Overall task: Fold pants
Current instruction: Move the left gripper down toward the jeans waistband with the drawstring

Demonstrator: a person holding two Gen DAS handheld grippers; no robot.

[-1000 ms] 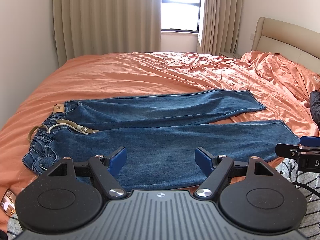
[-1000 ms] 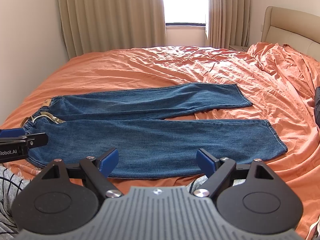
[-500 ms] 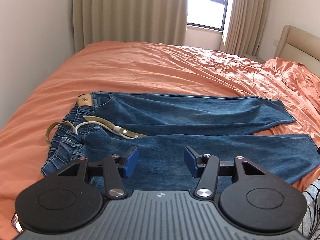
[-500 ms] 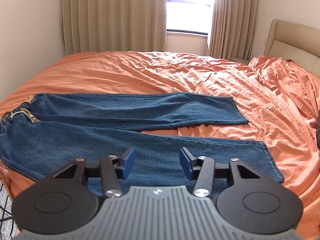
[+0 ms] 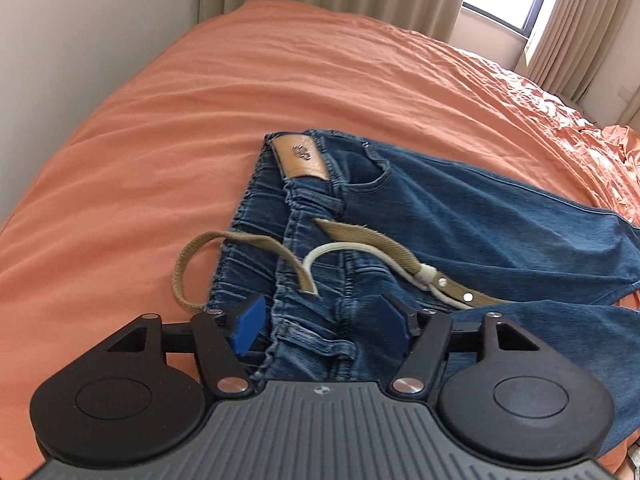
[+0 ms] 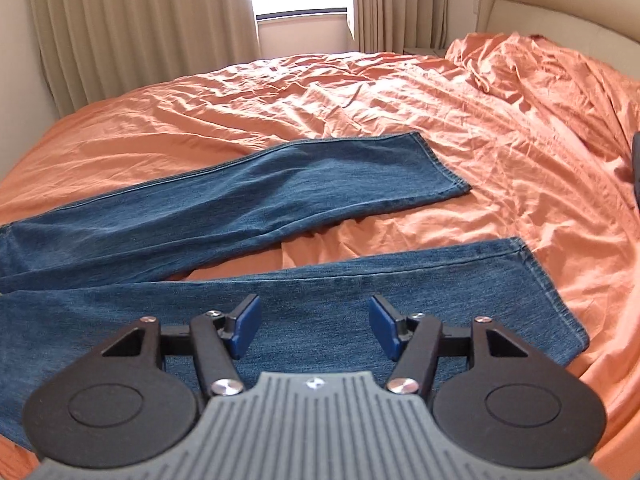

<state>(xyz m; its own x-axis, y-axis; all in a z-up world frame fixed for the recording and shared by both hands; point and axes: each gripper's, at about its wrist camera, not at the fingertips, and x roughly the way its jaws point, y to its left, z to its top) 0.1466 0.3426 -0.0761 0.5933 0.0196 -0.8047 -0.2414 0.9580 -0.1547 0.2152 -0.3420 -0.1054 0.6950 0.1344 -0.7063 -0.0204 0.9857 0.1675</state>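
The left gripper, jaws opening and empty, hovers over the jeans' waistband, while the right gripper, likewise opening and empty, hangs above the near leg toward its hem, so the jeans run lengthwise between them.

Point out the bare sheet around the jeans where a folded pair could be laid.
Bare orange sheet lies beyond the waistband toward the curtains, and left of the loose belt. A narrow wedge shows between the two legs. Past the hems, toward the headboard, the sheet is free but rumpled.

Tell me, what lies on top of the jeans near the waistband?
On the jeans lies a tan belt, with a white cord across it. One belt end loops off onto the orange bedsheet. How the belt runs inside the waistband is covered.
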